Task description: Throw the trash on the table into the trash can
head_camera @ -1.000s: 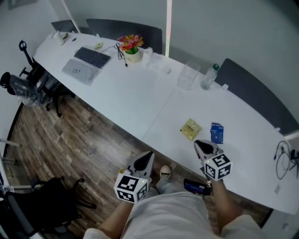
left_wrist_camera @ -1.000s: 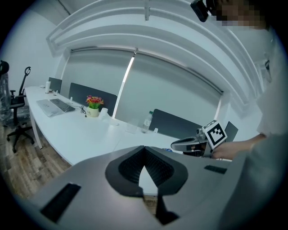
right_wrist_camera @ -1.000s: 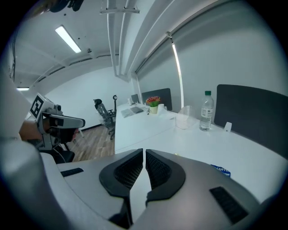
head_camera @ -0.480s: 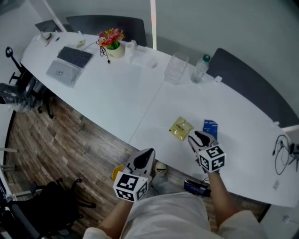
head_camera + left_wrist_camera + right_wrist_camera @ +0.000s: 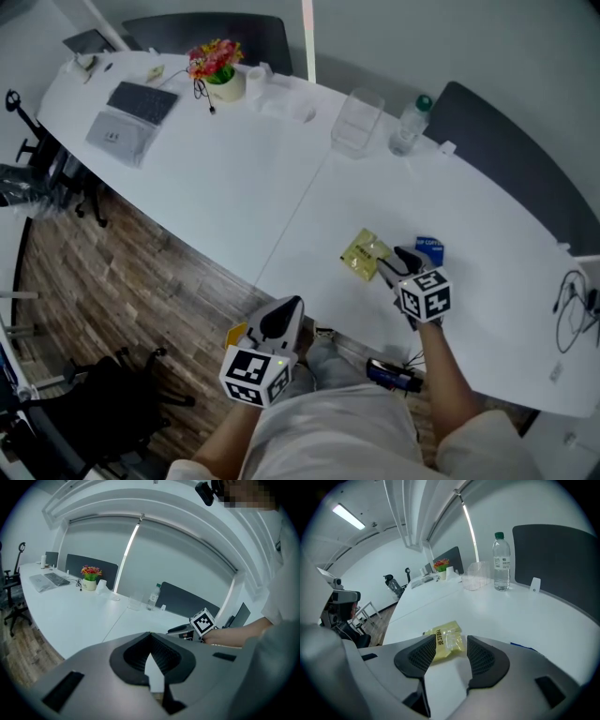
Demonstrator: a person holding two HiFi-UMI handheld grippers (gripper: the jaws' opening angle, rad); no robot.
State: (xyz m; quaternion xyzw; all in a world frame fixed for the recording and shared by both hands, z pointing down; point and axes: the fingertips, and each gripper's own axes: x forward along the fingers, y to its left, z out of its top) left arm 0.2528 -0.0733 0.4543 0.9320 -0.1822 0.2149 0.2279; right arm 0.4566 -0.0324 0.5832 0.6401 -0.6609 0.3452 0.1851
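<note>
On the near stretch of the white table [image 5: 234, 178], in the head view, a yellow packet [image 5: 364, 254] lies flat, turned corner-on to the table edge; its long axis is hard to judge from here. A blue packet [image 5: 430, 249] lies near it on the right. The right gripper [image 5: 396, 264] sits low over the table between the two, its tips at the yellow packet's right-hand side. The left gripper [image 5: 287, 309] hangs beyond the table edge, above the wooden floor [image 5: 141, 281]. Along the far edge stand a water bottle [image 5: 410, 127], a clear tub [image 5: 357, 120], a pot of flowers [image 5: 214, 64] and a laptop [image 5: 128, 108].

In the left gripper view, that claw's jaws are pressed together at the tips with nothing between them, and it looks out across the table.

In the right gripper view, the jaws stand spread, having just been opening. The yellow packet's near end lies between them, and the pads are not pinching it. The packet's long axis runs away from the claw, leaning a little left, printed side up
</note>
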